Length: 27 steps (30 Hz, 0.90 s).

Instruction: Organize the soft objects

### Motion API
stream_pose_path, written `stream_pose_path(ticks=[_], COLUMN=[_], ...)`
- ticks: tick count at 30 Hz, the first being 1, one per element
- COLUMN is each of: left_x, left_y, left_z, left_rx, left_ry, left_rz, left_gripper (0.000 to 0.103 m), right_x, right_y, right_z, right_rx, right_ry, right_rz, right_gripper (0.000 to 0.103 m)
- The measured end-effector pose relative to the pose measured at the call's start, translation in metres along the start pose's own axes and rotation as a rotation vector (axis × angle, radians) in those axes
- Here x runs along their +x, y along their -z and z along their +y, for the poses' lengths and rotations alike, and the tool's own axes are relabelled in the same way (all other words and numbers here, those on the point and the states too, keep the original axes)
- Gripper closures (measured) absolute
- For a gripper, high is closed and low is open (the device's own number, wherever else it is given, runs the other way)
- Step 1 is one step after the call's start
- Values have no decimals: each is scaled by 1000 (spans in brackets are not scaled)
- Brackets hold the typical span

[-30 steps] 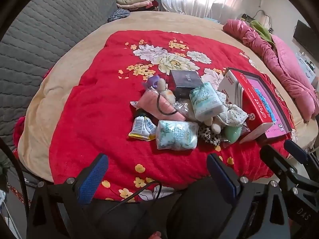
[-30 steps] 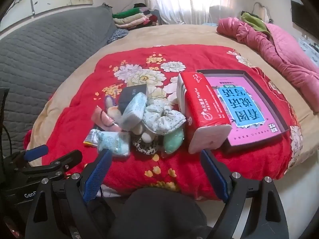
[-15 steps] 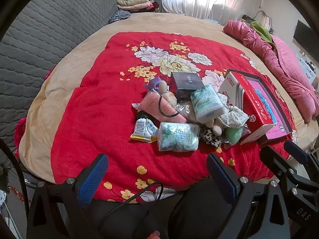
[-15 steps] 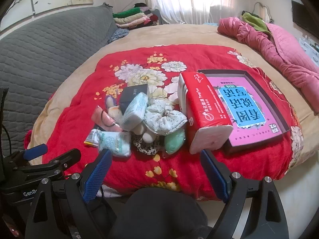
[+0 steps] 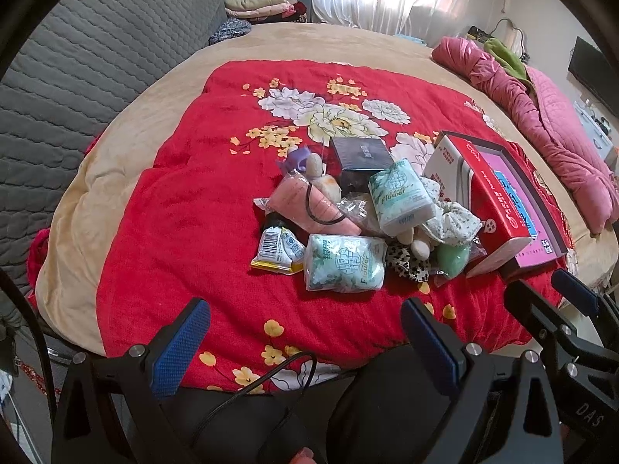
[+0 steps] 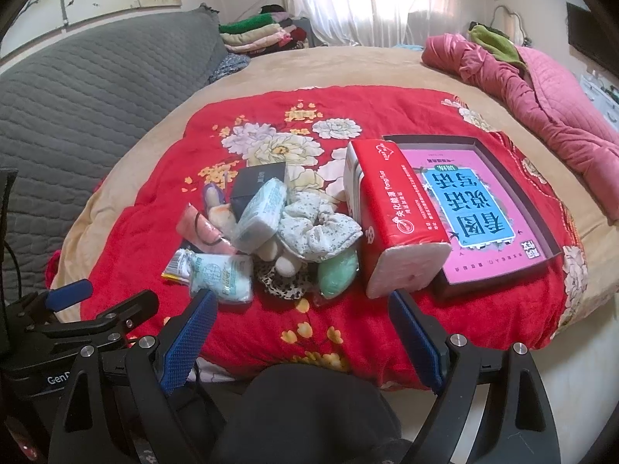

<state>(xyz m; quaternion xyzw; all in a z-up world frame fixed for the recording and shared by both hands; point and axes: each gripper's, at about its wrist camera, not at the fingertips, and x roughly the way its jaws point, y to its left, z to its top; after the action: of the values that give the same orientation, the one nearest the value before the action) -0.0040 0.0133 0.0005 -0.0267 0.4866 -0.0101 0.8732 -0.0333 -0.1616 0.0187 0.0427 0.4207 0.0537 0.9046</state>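
While both grippers hang short of the near edge of the red floral blanket [image 5: 162, 208], nothing is in either one. Left gripper [image 5: 305, 342]: jaws spread wide, blue pads bare, empty. Right gripper [image 6: 305, 338]: likewise wide open, empty, its pads framing the near side of the pile.

Pile of soft items sits mid-blanket, left to right:
- yellow-edged snack sachet [image 5: 276, 251], flat, at the pile's left edge, touching the pink pouch.
- pink pouch [image 5: 309, 205] with a black hair tie [image 5: 319, 208] looped over it; small plush toy [image 5: 321, 176] just behind.
- tissue pack [image 5: 344, 263] lying flat at the near side, beside the sachet.
- black box [image 5: 361, 158] at the far side of the pile.
- second tissue pack [image 5: 402, 197], tilted, propped atop the heap against the black box.
- leopard-print scrunchie [image 5: 406, 263] low at the front; floral scrunchie [image 5: 450, 222] above it.
- green sponge-like lump [image 5: 452, 261] in clear wrap, near front, just beside the red pack.
- red facial-tissue pack [image 6: 390, 208], long, leaning with one side up on the rim of the dark tray [image 6: 514, 189].
- pink-and-blue book [image 6: 472, 208] lies flat inside the tray.

Far right: rumpled pink quilt [image 6: 541, 89] on the beige bedcover [image 5: 247, 50].
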Motion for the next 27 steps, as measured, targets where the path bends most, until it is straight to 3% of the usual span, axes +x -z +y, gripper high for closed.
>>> stream_pose_path(ticks=[27], left_x=[-1], left_y=[0], left_z=[3], left_rx=[-5], left_ry=[1], left_rz=[-3], left_gripper=[4], right_x=[-1], right_y=[0], right_z=[-2], right_rx=[1], right_ry=[5], right_rz=[0], right_gripper=[12])
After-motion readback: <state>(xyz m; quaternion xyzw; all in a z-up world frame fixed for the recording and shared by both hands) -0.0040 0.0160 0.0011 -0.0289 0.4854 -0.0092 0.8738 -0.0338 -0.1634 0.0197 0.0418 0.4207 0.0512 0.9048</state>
